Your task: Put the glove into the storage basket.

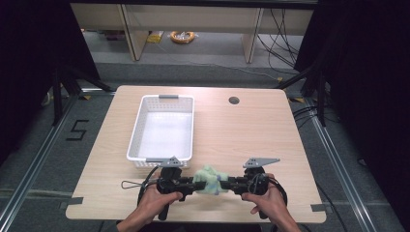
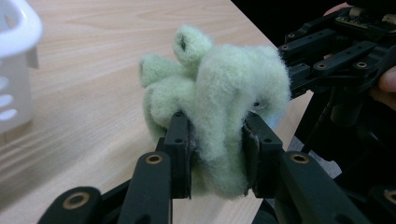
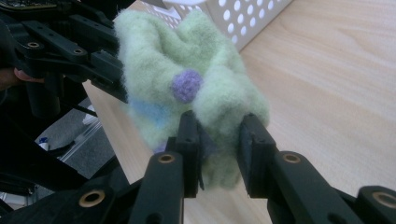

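Near edge of table (image 1: pixel 251 145): person's forearms come in at 6 o'clock, one gripper per hand. L hand (image 1: pixel 153 202) holds left gripper (image 1: pixel 197 184), R hand (image 1: pixel 269 199) holds right gripper (image 1: pixel 223 184); the two point at each other, tips nearly meeting.

Between them: bunched pale-green fuzzy cloth (image 1: pixel 211 180), prob. fleece, held just above table w/ both grippers on it. Left gripper view: left gripper (image 2: pixel 216 154) jaws pressed in on a thick fold of the cloth (image 2: pixel 219 93), fabric bulging out either side. Right gripper view: right gripper (image 3: pixel 219 154) likewise pinching a fold from the opposite side; cloth (image 3: pixel 187 60) shows a small purple dot (image 3: pixel 186 86) and a light-blue patch (image 3: pixel 148 112).

Farther, approx. 11 o'clock from cloth: white perforated plastic basket (image 1: pixel 137 130), long axis running away from the person, near end just beyond left gripper. Nothing visible inside.

Far, approx. 1 o'clock: round cable hole (image 1: pixel 234 100) in tabletop.

Beyond table: grey floor, yellow cable coil (image 1: pixel 183 36) at 12 o'clock.
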### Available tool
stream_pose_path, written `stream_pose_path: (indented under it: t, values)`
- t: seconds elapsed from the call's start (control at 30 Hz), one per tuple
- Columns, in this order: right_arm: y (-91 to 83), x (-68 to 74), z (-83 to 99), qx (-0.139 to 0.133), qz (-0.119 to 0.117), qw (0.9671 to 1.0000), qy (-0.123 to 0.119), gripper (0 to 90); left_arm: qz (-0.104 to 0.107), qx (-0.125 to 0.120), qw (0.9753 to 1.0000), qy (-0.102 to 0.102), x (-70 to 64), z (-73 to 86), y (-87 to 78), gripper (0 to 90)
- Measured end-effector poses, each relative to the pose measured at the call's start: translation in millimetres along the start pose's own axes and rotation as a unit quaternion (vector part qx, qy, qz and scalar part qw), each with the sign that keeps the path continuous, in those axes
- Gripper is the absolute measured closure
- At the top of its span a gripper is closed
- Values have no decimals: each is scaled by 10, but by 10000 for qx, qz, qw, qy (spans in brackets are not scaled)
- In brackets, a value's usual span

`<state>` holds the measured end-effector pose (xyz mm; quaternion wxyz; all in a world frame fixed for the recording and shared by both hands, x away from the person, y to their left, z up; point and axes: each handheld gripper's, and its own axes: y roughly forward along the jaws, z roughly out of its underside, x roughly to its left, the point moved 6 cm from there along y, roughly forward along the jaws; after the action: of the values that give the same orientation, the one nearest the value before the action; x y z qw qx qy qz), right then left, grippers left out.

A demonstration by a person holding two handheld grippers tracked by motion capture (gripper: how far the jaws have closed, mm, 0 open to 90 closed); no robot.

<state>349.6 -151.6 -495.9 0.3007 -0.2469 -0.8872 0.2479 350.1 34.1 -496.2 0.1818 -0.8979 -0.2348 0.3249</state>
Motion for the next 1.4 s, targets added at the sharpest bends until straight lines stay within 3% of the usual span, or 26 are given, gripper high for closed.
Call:
stream_pose_path:
  t: [0.03,0.07,0.27,0.4,0.5,0.53,0.6,0.77,0.83,0.87,0.9,0.93,1.13,1.17,1.27,1.3,1.4]
  values:
    - [9,-3,-31,-63,-30,9999,-107,728,-63,-48,10000,-11,0,-22,-16,666]
    - [0,34,-57,1,-29,10000,40,728,-27,-43,10000,15,4,-35,-29,665]
    - [-10,75,-242,-59,-14,9998,-172,728,-106,-176,9997,118,-5,-178,-168,665]
    - [-16,137,-385,-71,-17,9998,-165,728,-174,-236,9994,191,11,-282,-263,665]
    - [-12,148,-510,-112,26,9993,-362,728,-206,-265,9992,199,37,-361,-332,665]
    - [-10,173,-539,-89,29,9997,-237,728,-215,-295,9991,207,46,-389,-356,665]
    - [5,176,-618,-98,31,9994,-318,728,-242,-291,9990,237,61,-434,-400,665]
    - [75,232,-804,-86,49,9992,-395,728,-303,-278,9991,81,166,-561,-544,665]
    - [111,264,-889,-91,45,9992,-376,728,-347,-290,9989,83,210,-611,-599,665]
    - [133,258,-935,-105,118,9986,-499,728,-365,-278,9989,102,236,-633,-634,665]
    - [151,292,-973,-71,83,9991,-399,728,-424,-302,9986,99,257,-656,-662,665]
    - [184,299,-1017,-109,68,9989,-444,728,-473,-301,9984,110,284,-675,-698,665]
    - [345,335,-1237,-44,113,9981,-608,728,-642,-380,9972,-29,444,-762,-861,665]
    - [381,367,-1272,-13,60,9985,-540,728,-628,-353,9974,-21,471,-768,-885,665]
    - [463,365,-1355,-25,85,9973,-729,728,-659,-393,9970,-43,559,-797,-951,665]
    - [499,381,-1384,19,78,9980,-620,728,-667,-391,9970,-72,584,-800,-963,665]
    - [577,401,-1430,56,3,9983,-588,728,-710,-375,9967,-119,662,-813,-1000,665]
